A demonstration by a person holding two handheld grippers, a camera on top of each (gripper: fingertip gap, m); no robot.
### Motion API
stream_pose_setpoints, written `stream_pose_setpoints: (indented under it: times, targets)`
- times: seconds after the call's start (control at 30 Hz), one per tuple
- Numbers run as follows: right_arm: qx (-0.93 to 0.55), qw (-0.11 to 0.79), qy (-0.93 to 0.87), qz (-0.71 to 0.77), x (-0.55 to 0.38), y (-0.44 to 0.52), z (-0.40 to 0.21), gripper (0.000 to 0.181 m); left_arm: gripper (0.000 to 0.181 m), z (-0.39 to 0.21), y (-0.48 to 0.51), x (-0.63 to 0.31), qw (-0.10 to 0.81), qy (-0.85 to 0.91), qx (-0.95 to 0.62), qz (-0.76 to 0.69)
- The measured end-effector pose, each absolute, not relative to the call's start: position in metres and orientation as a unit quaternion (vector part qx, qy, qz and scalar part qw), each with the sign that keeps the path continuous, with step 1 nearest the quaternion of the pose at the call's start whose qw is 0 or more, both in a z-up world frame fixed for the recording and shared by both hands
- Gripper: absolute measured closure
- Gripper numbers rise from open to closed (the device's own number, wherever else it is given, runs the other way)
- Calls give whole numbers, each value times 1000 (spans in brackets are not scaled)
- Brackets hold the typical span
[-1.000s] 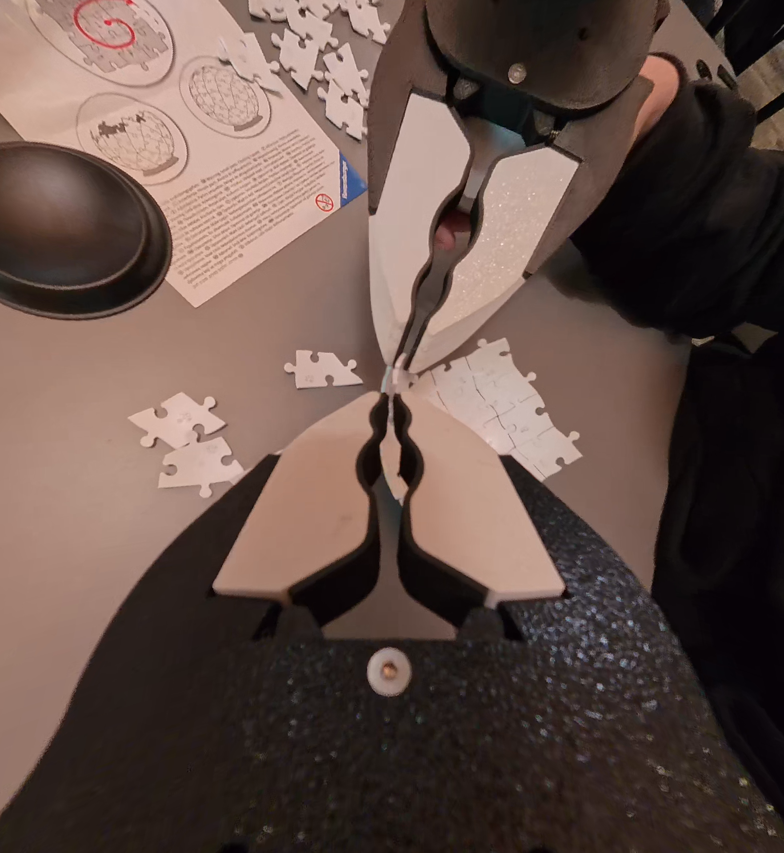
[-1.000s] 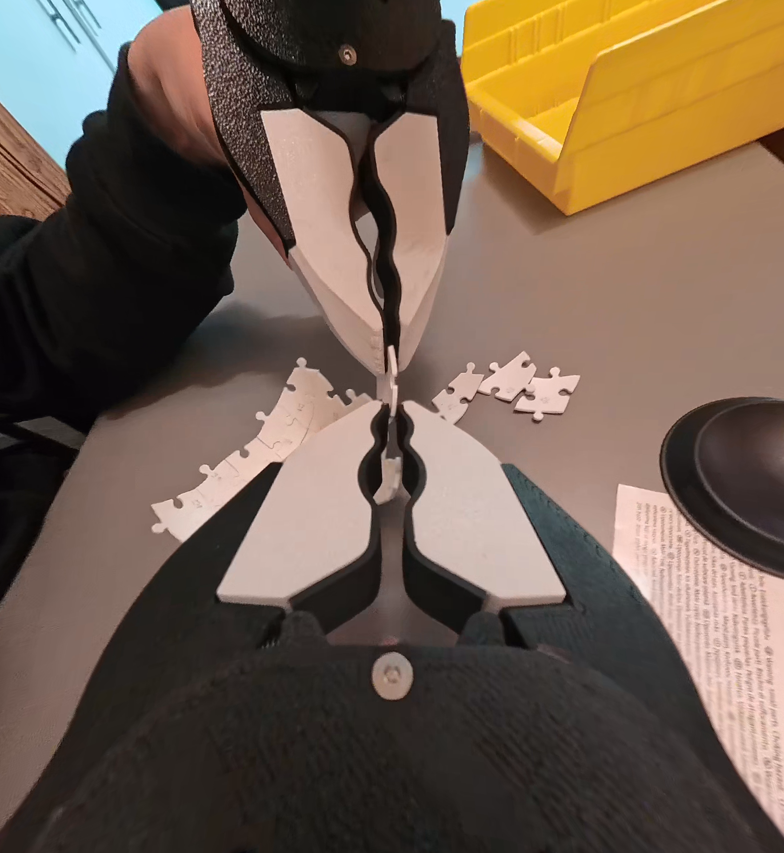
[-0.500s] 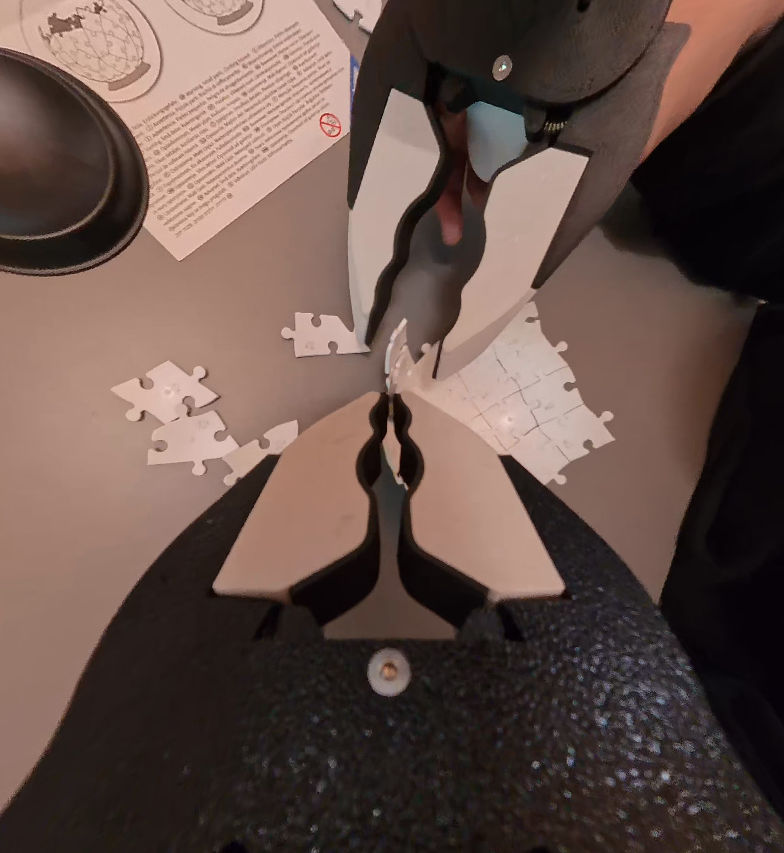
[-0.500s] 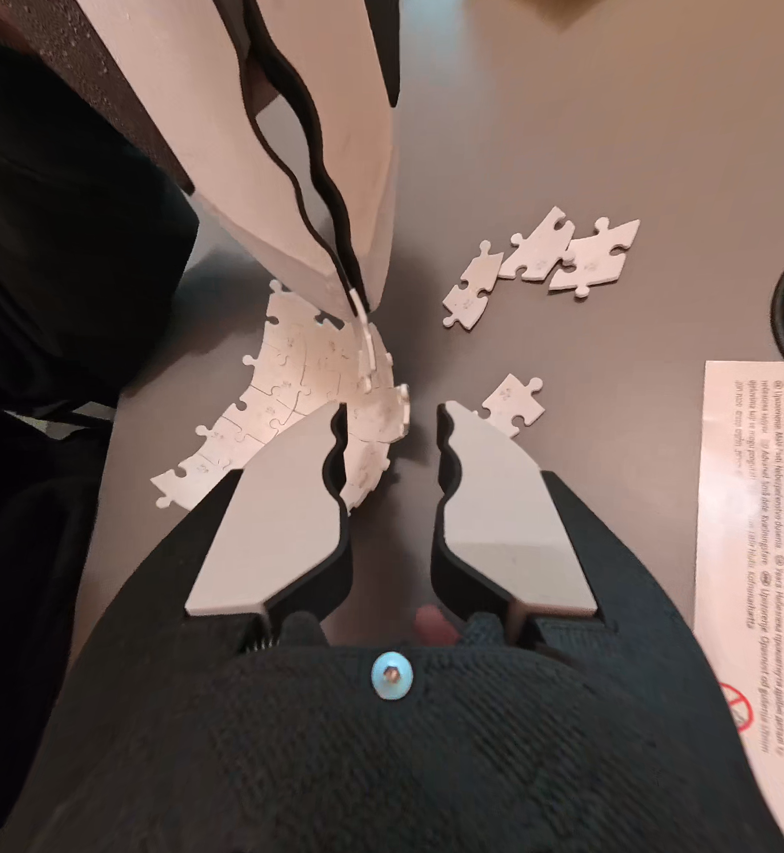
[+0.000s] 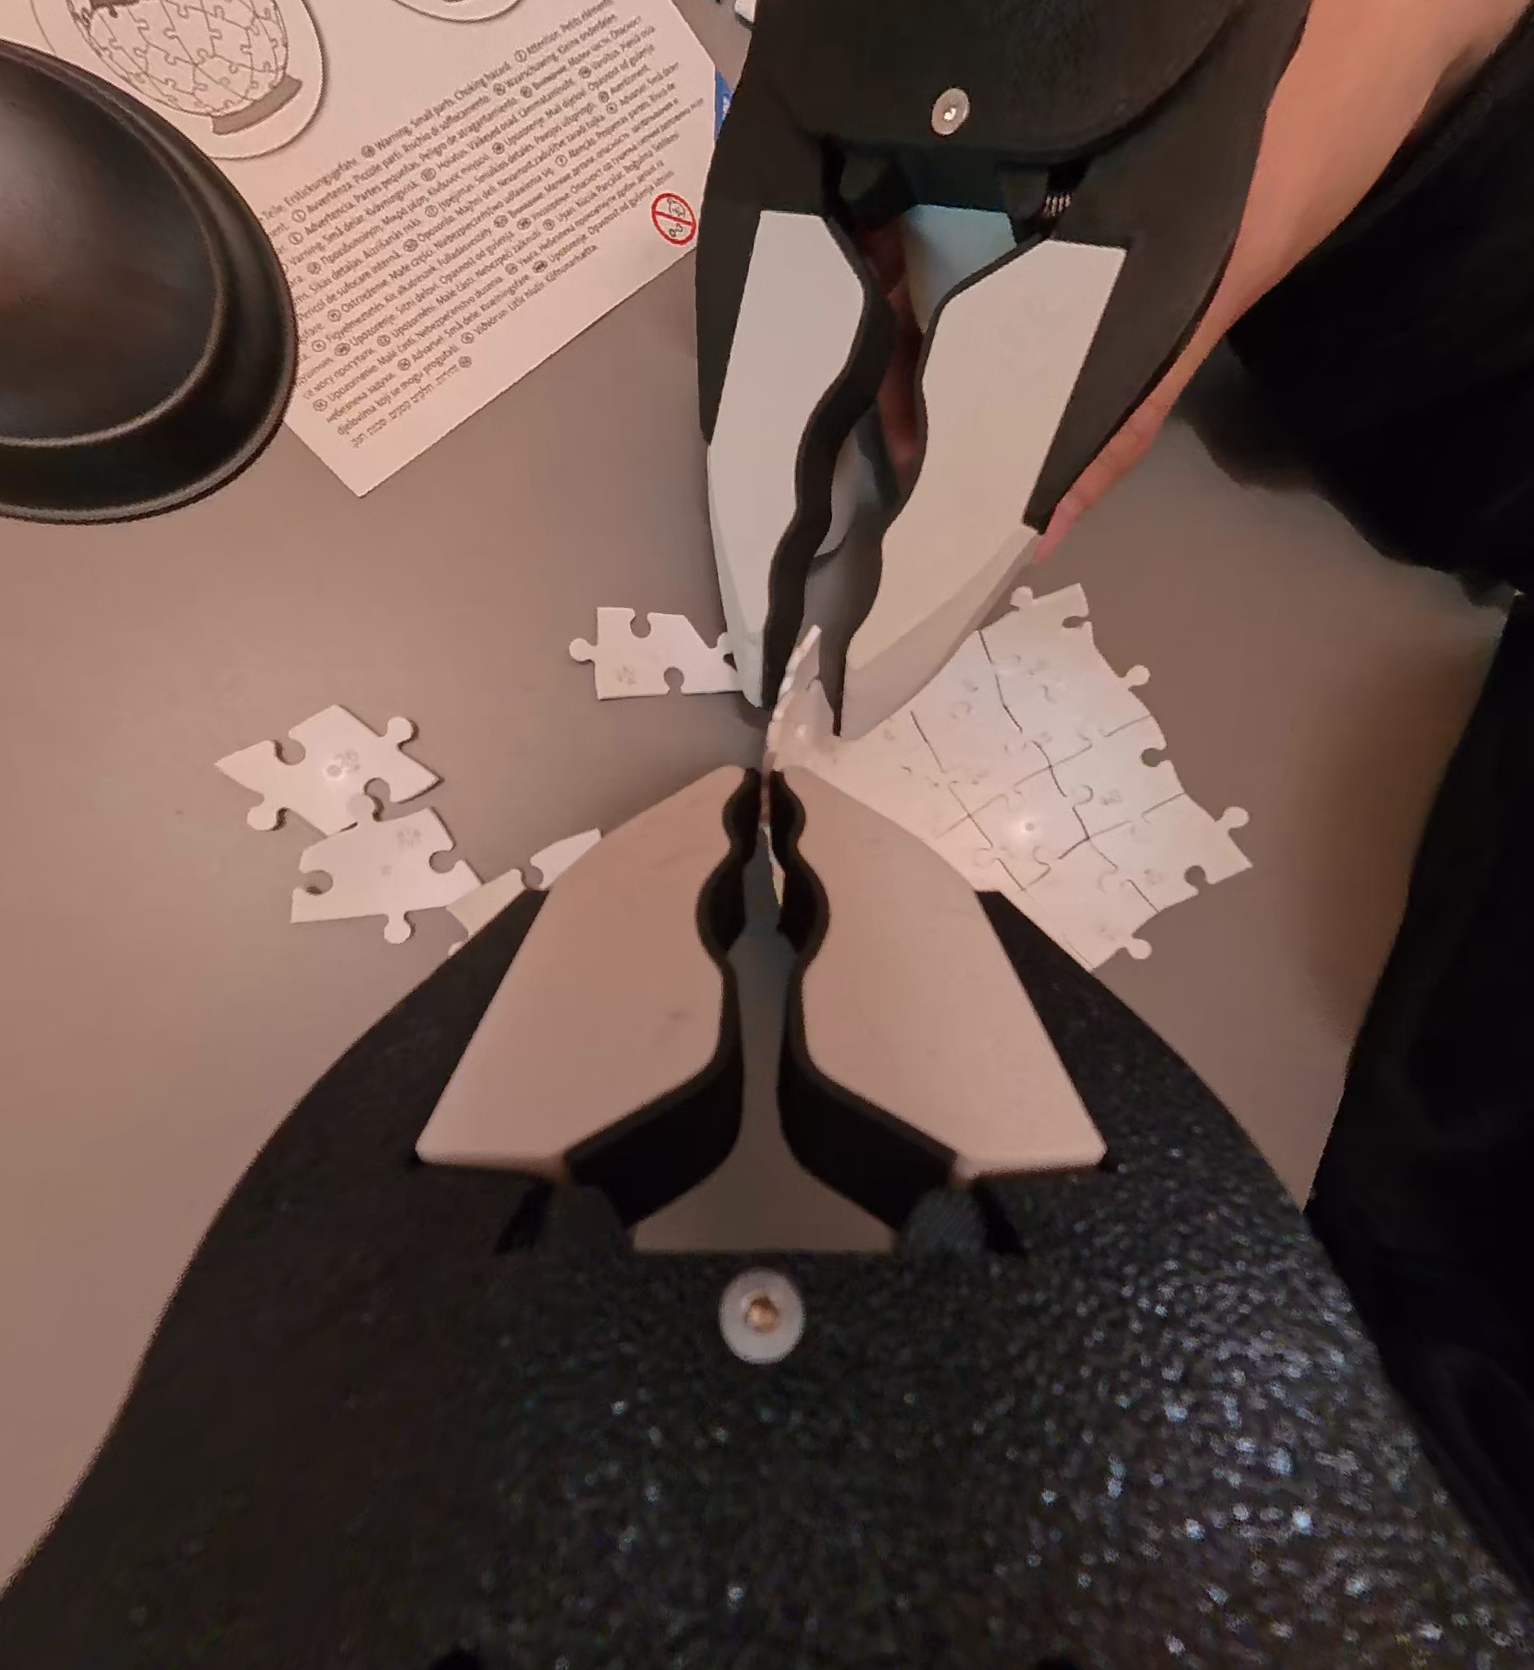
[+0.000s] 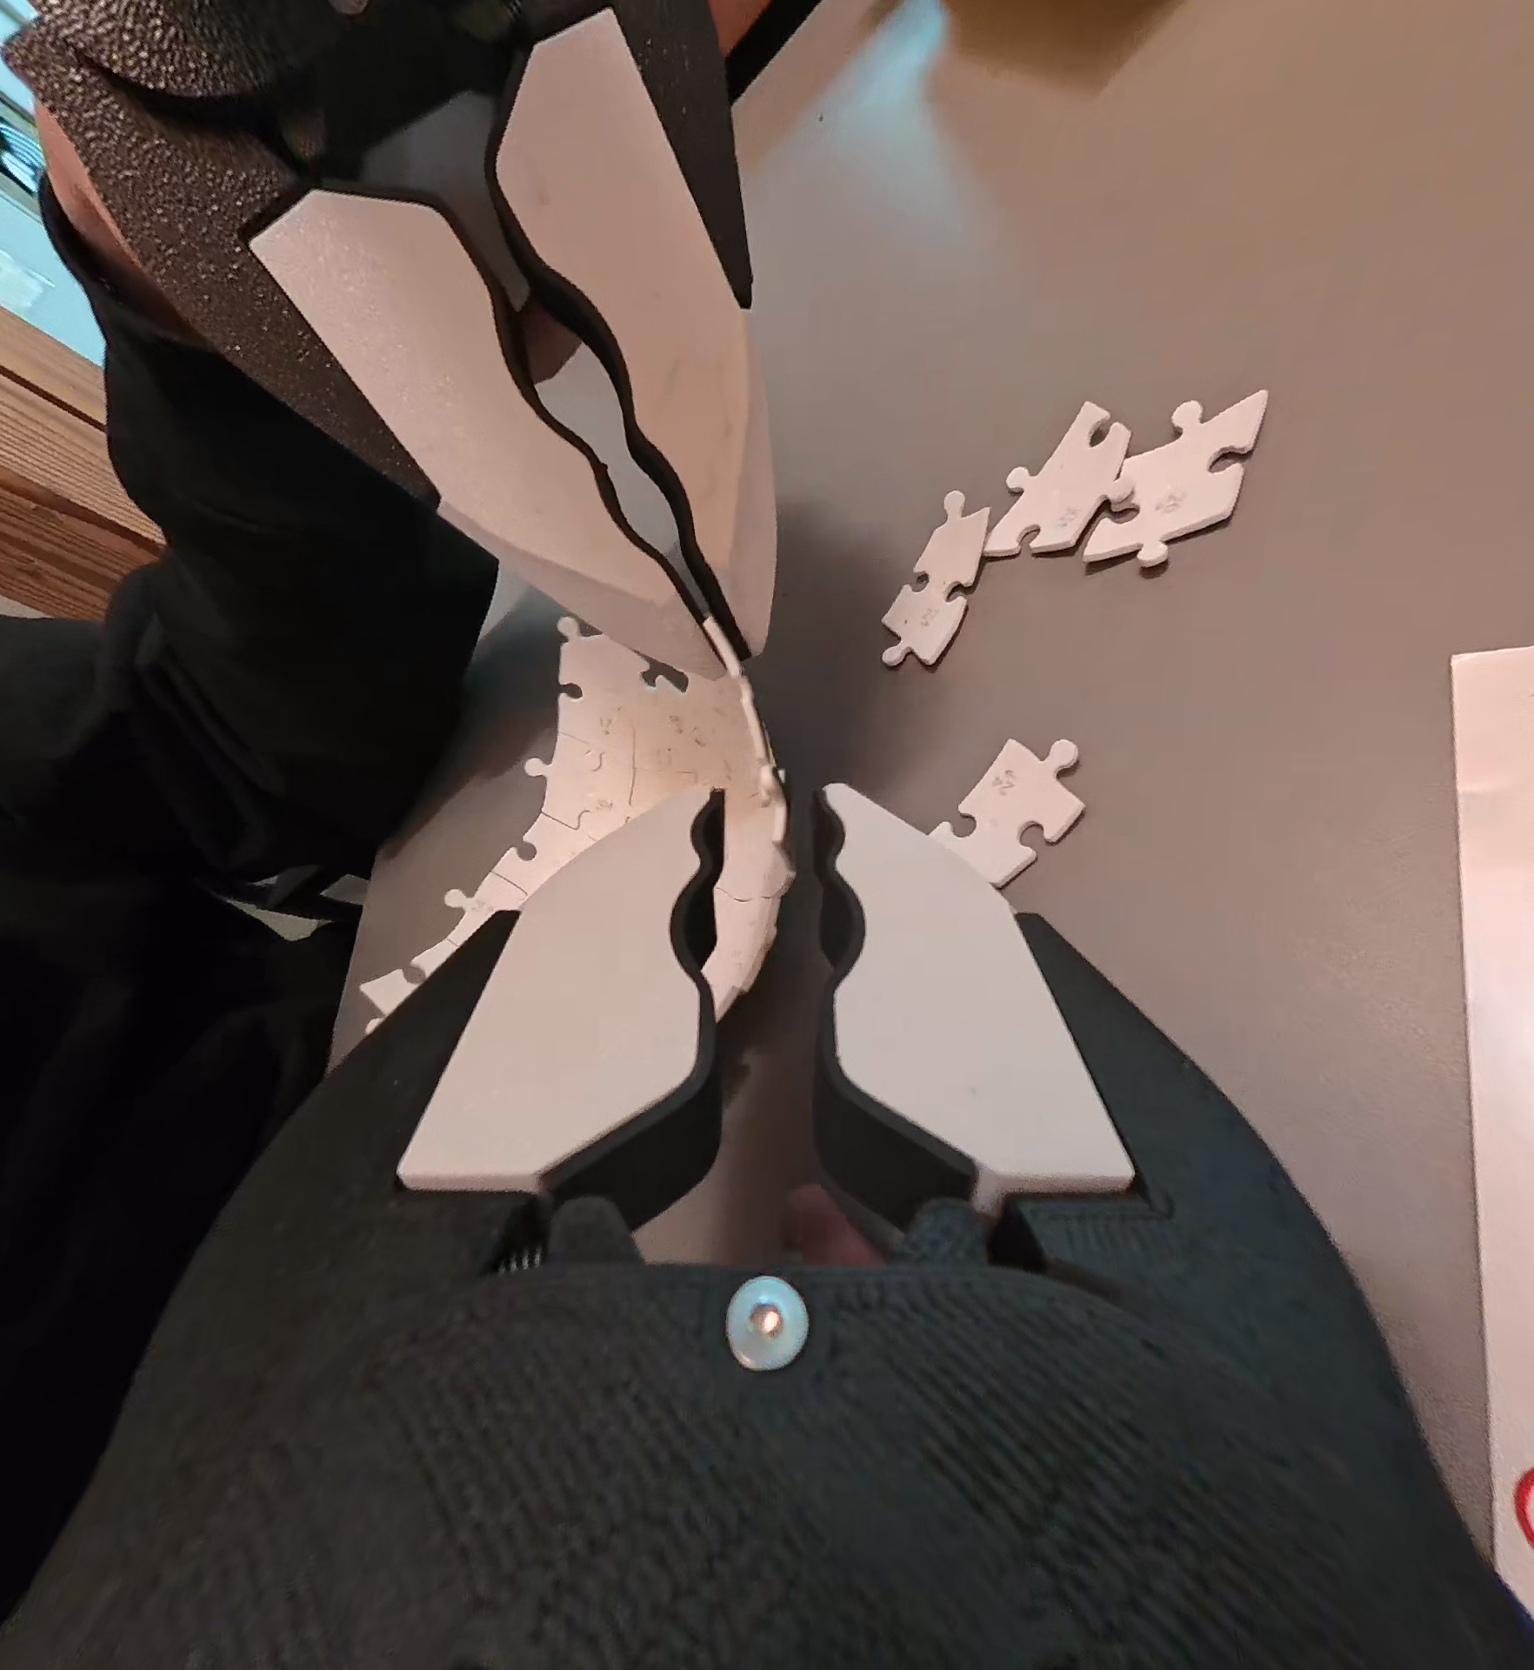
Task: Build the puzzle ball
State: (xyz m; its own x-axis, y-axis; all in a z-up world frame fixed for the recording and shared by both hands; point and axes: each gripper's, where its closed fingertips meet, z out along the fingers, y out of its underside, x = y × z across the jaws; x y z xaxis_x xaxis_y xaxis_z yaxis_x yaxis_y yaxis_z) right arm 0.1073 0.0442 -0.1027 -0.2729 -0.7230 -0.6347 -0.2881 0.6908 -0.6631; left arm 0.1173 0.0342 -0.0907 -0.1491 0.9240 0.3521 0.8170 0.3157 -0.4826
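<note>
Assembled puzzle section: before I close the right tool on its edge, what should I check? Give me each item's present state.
1. Left tool shut on the assembled section: ok.
2. Right tool open, with one finger on either side of the section's raised edge: ok.
3. Nearest loose piece outside the right tool's gap: ok. It lies on the table beside the outer finger.
4. Joints along the raised edge fully seated: cannot tell.
5. Section's low end resting on the table: cannot tell, as the tools hide it.
</note>
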Motion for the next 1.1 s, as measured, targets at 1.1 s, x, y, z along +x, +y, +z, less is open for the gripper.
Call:
stream_pose_setpoints:
  times: [1.1]
  targets:
    - [-300, 532, 764, -210, 108, 37, -108, 175, 180, -94, 28, 118, 293, -772, -556, 96]
